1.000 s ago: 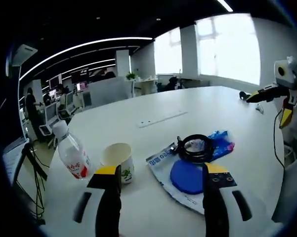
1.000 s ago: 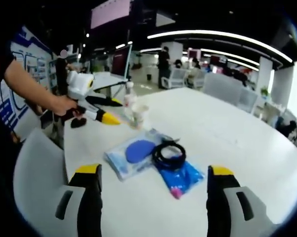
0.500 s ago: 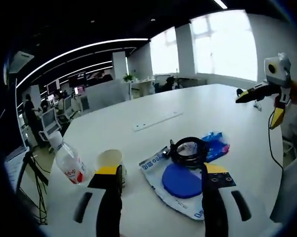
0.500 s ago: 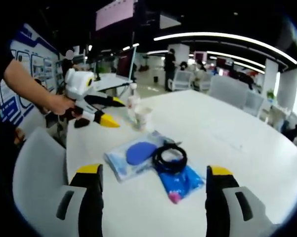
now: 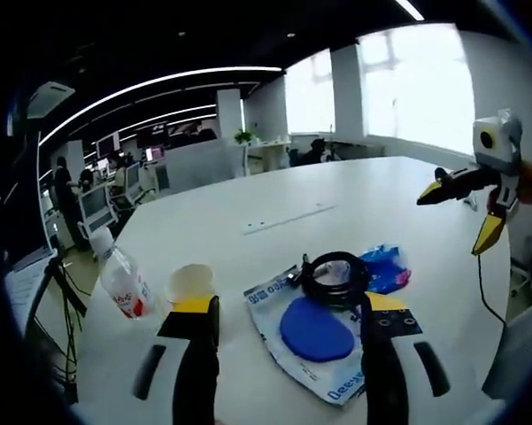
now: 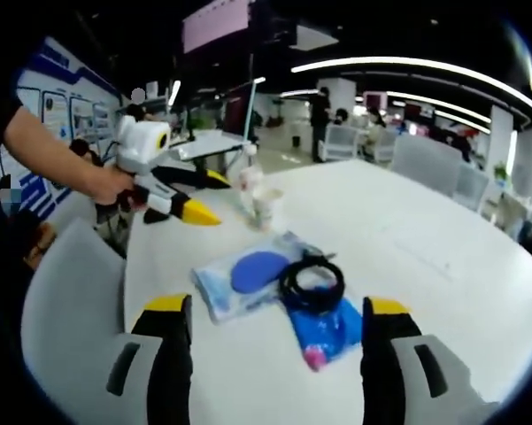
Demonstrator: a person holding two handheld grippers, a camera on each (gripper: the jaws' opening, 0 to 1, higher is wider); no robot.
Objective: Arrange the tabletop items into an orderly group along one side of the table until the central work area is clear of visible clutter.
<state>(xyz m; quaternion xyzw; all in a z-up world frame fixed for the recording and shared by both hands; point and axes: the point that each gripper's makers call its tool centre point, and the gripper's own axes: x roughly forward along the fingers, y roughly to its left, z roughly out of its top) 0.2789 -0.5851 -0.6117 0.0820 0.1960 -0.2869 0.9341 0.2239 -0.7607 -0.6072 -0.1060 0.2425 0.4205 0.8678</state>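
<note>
Since one second ago, both cameras are shifting slightly, yet we are seeing no item changing place on the white table (image 5: 336, 190); both pairs of jaws are keeping the same wide spread. From the left gripper view, we are looking past the left gripper (image 5: 288, 314), whose jaws are standing apart and grasping nothing. Between them, at 12 o'clock from the tips, a clear packet (image 5: 312, 329) with a round blue disc (image 5: 316, 316) is lying flat. A coil of black cable (image 5: 334, 276) is resting on the packet's far edge, and a blue wrapper (image 5: 382, 267) is lying just beside the coil at 2 o'clock. A paper cup (image 5: 190, 285) is standing upright at 10 o'clock, with a plastic water bottle (image 5: 119, 277) leaning close by at 9 o'clock. The other tool is hovering over the table's far side at 2 o'clock. From the right gripper view, the right gripper (image 6: 274, 350) is likewise released and empty. We are finding the packet (image 6: 239, 283), coil (image 6: 312, 283) and wrapper (image 6: 323, 323) clustered at 12 o'clock, mid-table. The cup (image 6: 266, 206) and bottle (image 6: 248, 181) are standing together beyond them, near the table's edge. A person's hand (image 6: 106, 186) is holding the left gripper (image 6: 208, 197) at 10 o'clock, jaws parted, near the cup but apart from it.
</note>
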